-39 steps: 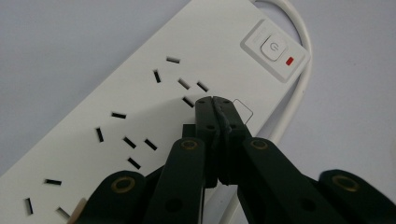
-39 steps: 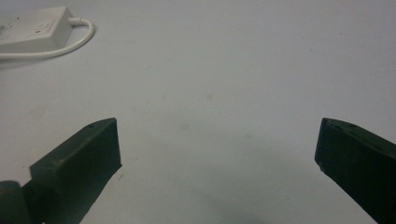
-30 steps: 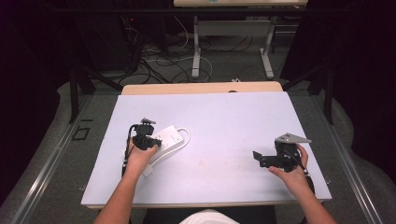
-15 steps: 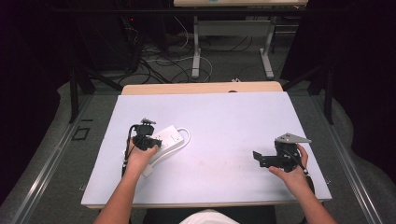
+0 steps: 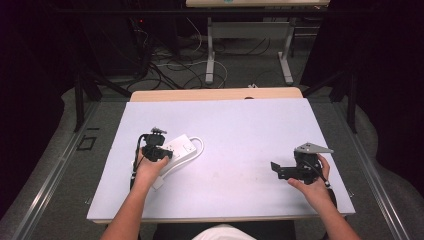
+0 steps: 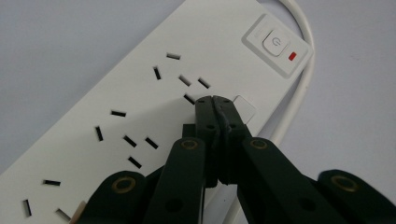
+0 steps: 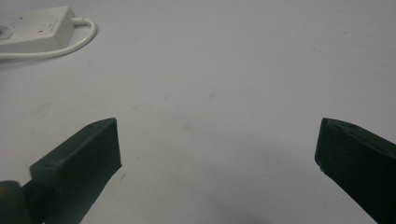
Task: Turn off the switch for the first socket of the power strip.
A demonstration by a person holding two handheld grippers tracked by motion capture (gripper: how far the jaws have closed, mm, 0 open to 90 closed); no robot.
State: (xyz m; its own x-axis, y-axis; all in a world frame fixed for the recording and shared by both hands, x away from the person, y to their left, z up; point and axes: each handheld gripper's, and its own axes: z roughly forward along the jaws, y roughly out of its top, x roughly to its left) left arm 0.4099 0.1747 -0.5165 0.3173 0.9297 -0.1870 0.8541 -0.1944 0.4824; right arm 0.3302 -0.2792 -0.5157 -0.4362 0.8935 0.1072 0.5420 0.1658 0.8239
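Left gripper [image 6: 213, 100], jaws clenched empty, hovered right over the power strip [image 6: 140, 112], whose length ran near-left to far-right; right gripper [image 7: 217, 140] gaped, well apart.

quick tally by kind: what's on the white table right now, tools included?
White plastic power strip with attached white cable: 1
Black two-jaw tools: 2, left tool with jaws closed over the strip, right tool with jaws wide apart above bare table
Total: 3
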